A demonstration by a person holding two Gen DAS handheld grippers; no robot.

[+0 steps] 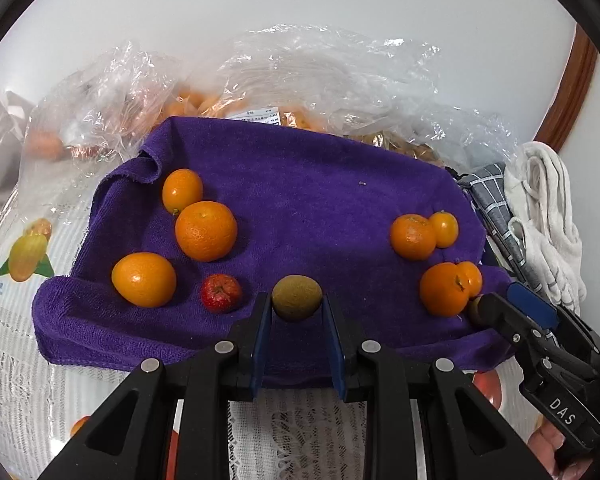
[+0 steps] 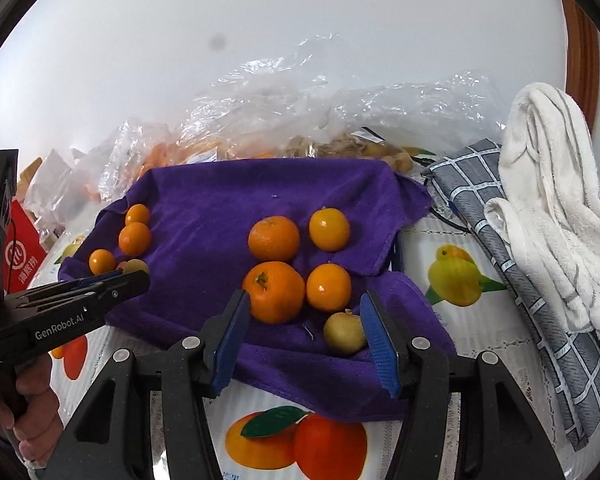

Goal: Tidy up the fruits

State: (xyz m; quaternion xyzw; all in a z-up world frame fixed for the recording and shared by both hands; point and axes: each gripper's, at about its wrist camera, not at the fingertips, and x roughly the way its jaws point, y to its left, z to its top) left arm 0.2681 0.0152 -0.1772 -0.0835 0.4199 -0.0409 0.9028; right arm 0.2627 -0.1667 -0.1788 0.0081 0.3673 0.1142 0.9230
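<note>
A purple towel (image 1: 308, 200) holds the fruit. My left gripper (image 1: 297, 314) is shut on a brown-green kiwi-like fruit (image 1: 297, 297) at the towel's front edge. Left of it lie a small red apple (image 1: 221, 293) and three oranges (image 1: 206, 231). My right gripper (image 2: 302, 322) is open over the towel's (image 2: 260, 196) right part. A large orange (image 2: 275, 291) touches its left finger and a yellow-green round fruit (image 2: 345, 333) rests against its right finger. Three more oranges (image 2: 274, 238) lie just beyond. The right gripper also shows in the left wrist view (image 1: 500, 308).
Clear plastic bags of fruit (image 1: 260, 80) stand behind the towel. A grey checked cloth (image 2: 520, 272) and a white towel (image 2: 552, 200) lie to the right. A red box (image 2: 20, 252) stands at the far left. The tablecloth (image 2: 300, 440) has fruit prints.
</note>
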